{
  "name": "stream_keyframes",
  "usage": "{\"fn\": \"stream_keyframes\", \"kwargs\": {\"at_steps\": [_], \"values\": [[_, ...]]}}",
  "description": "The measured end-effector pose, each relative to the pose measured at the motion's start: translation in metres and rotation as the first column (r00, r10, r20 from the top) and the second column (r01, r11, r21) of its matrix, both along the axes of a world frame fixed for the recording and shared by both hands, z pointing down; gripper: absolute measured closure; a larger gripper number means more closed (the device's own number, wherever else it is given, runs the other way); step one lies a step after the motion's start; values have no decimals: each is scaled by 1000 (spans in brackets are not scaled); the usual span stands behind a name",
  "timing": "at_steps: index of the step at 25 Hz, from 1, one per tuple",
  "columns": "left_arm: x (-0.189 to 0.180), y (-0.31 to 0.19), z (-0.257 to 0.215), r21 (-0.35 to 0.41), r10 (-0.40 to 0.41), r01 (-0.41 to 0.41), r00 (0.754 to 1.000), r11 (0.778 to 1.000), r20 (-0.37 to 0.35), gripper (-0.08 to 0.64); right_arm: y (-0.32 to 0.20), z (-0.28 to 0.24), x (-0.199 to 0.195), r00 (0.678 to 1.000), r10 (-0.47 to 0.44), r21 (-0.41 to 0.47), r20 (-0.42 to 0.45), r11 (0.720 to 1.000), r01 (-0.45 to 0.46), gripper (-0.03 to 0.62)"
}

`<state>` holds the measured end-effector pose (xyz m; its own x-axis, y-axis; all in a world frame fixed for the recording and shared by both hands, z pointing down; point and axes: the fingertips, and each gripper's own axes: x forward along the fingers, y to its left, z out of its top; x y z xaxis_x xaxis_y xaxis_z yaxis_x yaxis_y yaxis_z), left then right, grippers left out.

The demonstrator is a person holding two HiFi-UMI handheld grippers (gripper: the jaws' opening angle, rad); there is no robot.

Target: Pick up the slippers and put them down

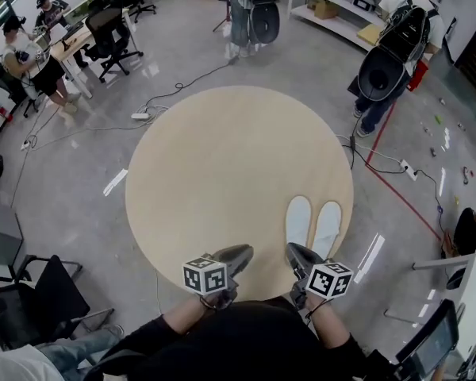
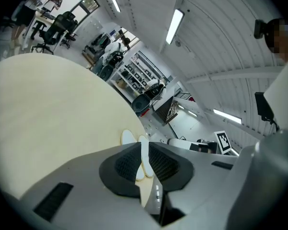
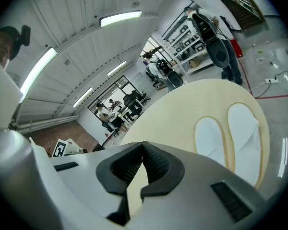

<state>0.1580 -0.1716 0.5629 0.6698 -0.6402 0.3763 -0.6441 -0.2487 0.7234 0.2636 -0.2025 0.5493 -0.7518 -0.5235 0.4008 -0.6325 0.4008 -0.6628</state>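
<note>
Two white slippers lie side by side, soles down, on the round beige table (image 1: 214, 157) near its front right edge: one slipper (image 1: 298, 220) on the left and its pair (image 1: 327, 228) on the right. Both grippers hover at the table's near edge, drawn back from the slippers. My left gripper (image 1: 239, 255) has a narrow gap between its pads and nothing in it; in the left gripper view (image 2: 143, 161) the slippers (image 2: 129, 137) show far beyond it. My right gripper (image 1: 293, 253) is shut and empty (image 3: 143, 158), with the slippers (image 3: 209, 134) ahead to its right.
People sit at desks (image 1: 32, 54) with office chairs at the far left. A person with a backpack (image 1: 397, 46) stands by the shelves at the far right. Cables and a power strip (image 1: 140, 116) lie on the floor behind the table. A black chair (image 1: 44, 300) stands at the near left.
</note>
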Motion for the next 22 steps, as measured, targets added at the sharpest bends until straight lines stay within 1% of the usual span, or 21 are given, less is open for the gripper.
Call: {"fn": "stream_keyframes", "kwargs": {"at_steps": [3,5,7,9,11,13,15,17,20,22], "values": [[-27,14,-3,2,-7,7,1000,1000,-7,495,21,-6,-43,997,-50,83,-57,995,54,577],[-35,20,-4,2,12,-12,1000,1000,-7,495,32,-10,-63,994,-66,126,-87,989,76,577],[-41,25,-6,6,44,-44,999,999,-10,495,40,-16,-75,990,-58,173,-129,982,80,577],[-46,31,-9,16,82,-82,997,997,-8,495,47,-22,-81,986,-29,215,-166,974,65,577],[-49,38,-13,35,124,-125,992,992,7,495,55,-27,-87,983,1,244,-184,969,44,577],[-50,46,-15,71,176,-179,983,981,45,495,64,-27,-92,981,34,263,-189,965,17,577],[-53,55,-18,120,228,-240,968,963,105,495,73,-26,-95,979,74,277,-192,961,-18,577],[-57,63,-25,173,258,-283,954,943,153,495,79,-26,-96,973,112,289,-200,956,-51,577],[-59,72,-37,235,279,-317,943,919,182,495,87,-32,-98,965,154,318,-214,945,-81,577],[-56,79,-39,244,304,-342,935,907,181,495,94,-33,-97,961,172,327,-215,940,-95,577]]}}
